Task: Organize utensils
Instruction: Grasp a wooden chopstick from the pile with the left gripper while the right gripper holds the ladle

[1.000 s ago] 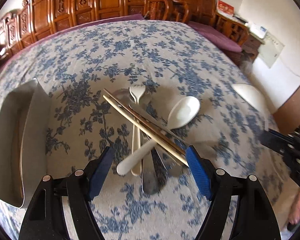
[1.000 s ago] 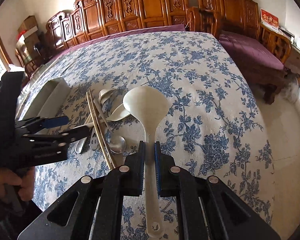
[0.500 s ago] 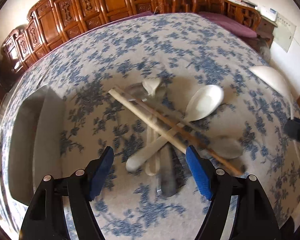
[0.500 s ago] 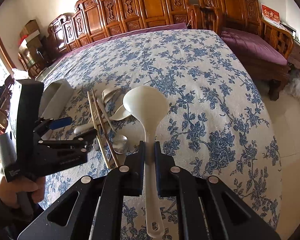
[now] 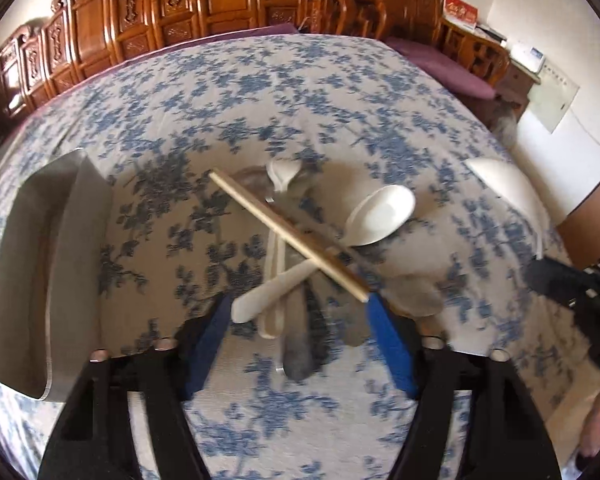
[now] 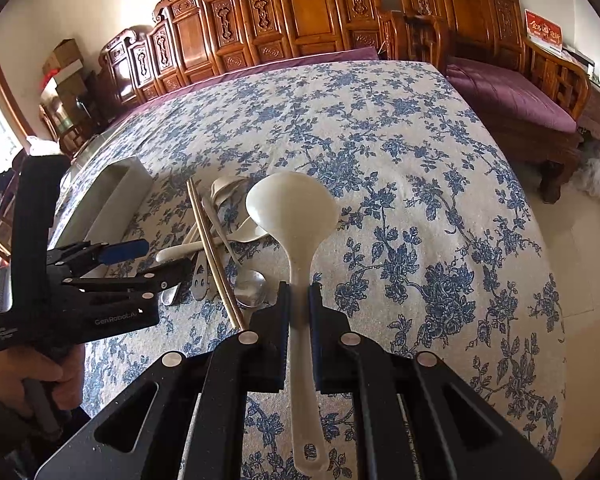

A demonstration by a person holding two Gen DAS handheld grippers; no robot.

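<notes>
A heap of crossed utensils lies near the middle of the table covered in a white cloth with blue flowers [image 6: 400, 184]: a pair of pale wooden chopsticks [image 5: 288, 236] slants across a white ceramic spoon [image 5: 364, 224], a smaller white spoon [image 5: 283, 176] and dull metal cutlery handles [image 5: 298, 352]. Left of the heap, well apart from it, stands a grey rectangular metal tray [image 5: 74, 264] close to the table's left edge; the far half of the cloth is bare up to a row of carved brown wooden chairs [image 6: 300, 12], and the right side is bare up to the table's rim, where a purple-cushioned bench [image 6: 512, 96] stands below. The left gripper [image 5: 296, 324] hangs over the near ends of the handles, its blue pads half apart and just narrowing, the handle ends between them untouched as far as can be seen. The right gripper [image 6: 299, 308] is clamped on the stem of a large white plastic ladle [image 6: 292, 208], bowl forward above the cloth. The left gripper's body reads "GenRobot.AI"; a red card [image 6: 543, 32] by the wall bears gold characters too small to read.
</notes>
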